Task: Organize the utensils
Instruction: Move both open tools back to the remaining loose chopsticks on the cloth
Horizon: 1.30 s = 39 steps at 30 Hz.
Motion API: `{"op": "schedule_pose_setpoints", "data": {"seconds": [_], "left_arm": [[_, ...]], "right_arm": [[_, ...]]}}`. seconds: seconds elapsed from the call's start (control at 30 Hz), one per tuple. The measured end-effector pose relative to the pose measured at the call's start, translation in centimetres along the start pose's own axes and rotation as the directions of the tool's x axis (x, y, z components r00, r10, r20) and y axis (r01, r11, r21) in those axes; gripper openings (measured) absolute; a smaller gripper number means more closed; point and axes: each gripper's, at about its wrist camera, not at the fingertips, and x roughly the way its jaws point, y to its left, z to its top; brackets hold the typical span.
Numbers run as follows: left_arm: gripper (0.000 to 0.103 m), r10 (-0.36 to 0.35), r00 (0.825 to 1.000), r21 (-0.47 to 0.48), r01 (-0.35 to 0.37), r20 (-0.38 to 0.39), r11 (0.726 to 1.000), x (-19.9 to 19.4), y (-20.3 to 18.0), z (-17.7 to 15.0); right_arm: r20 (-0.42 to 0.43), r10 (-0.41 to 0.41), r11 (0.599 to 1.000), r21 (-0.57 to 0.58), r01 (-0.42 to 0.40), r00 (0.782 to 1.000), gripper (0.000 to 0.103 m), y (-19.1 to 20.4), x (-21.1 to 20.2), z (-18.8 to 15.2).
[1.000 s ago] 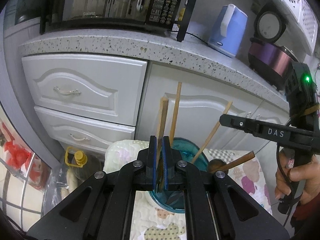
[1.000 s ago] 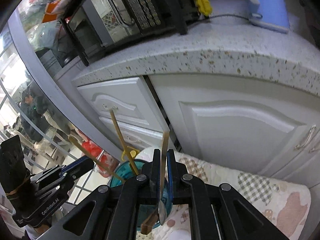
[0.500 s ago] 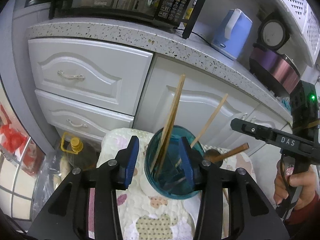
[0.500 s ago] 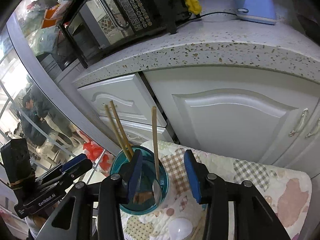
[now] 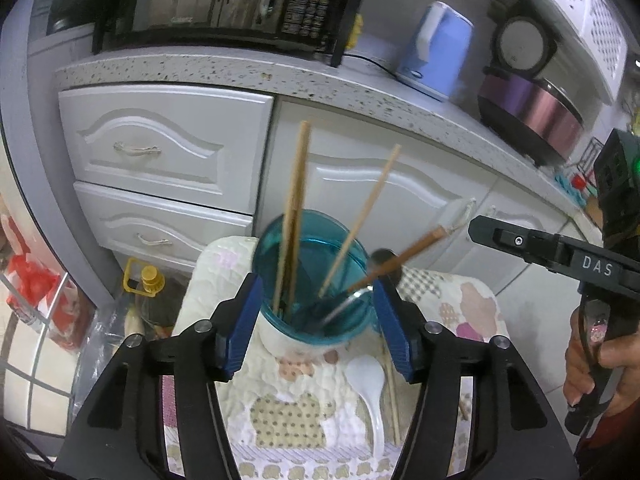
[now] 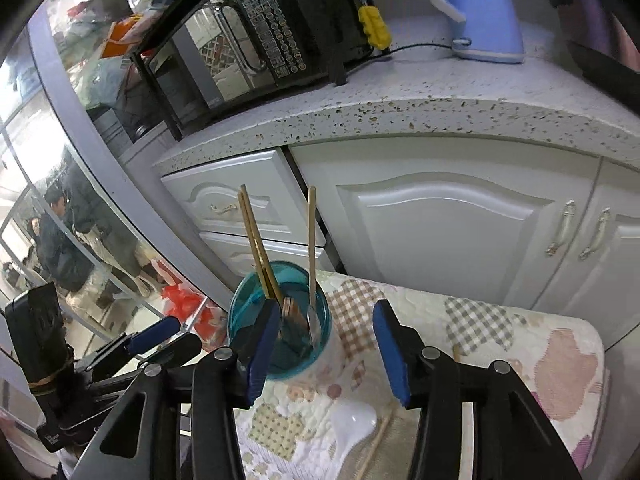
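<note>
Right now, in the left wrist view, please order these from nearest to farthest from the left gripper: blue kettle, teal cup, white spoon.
1. teal cup, between the left gripper's fingers.
2. white spoon, on the cloth, slightly right.
3. blue kettle, on the counter, upper right.

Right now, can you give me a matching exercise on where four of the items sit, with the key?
Things:
1. chopsticks
2. white spoon
3. blue kettle
4. oil bottle

Places:
A. on the countertop
B. lying on the quilted cloth
C. on the floor left of the cloth
D. standing in the teal cup

Pairs: 1-D, 2-B, 3-A, 4-C
</note>
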Motion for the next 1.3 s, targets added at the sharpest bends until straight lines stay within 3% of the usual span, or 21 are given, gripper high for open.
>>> {"op": "schedule_pose_setpoints", "data": {"seconds": [0.43, 0.73, 1.0, 1.07, 1.3], "left_arm": [[0.062, -0.036, 0.999, 0.078, 0.039, -0.036, 0.996, -0.5, -4.6, -2.7], [0.062, -0.076, 0.992, 0.091, 0.085, -0.099, 0.992, 0.8, -6.4, -4.3], [0.062, -0.1, 0.975, 0.107, 0.124, -0.2, 0.987, 3.3, -7.4, -6.9], [0.062, -0.108, 0.968, 0.113, 0.136, -0.225, 0.984, 3.9, -7.7, -7.7], [0.062, -0.116, 0.952, 0.123, 0.156, -0.284, 0.98, 5.5, -8.5, -8.9]], "right_arm": [[0.015, -0.076, 0.997, -0.022, 0.076, 0.997, 0.056, -1.6, -4.8, -4.8], [-0.058, -0.147, 0.989, -0.002, 0.147, 0.987, 0.057, -5.4, -5.1, -8.4], [-0.203, -0.181, 0.98, 0.047, 0.194, 0.962, 0.057, -10.5, -1.1, -13.0], [-0.237, -0.186, 0.978, 0.047, 0.203, 0.953, 0.047, -11.5, 0.4, -13.9], [-0.261, -0.151, 0.978, 0.103, 0.184, 0.954, 0.045, -13.6, 6.0, -12.2]]}}
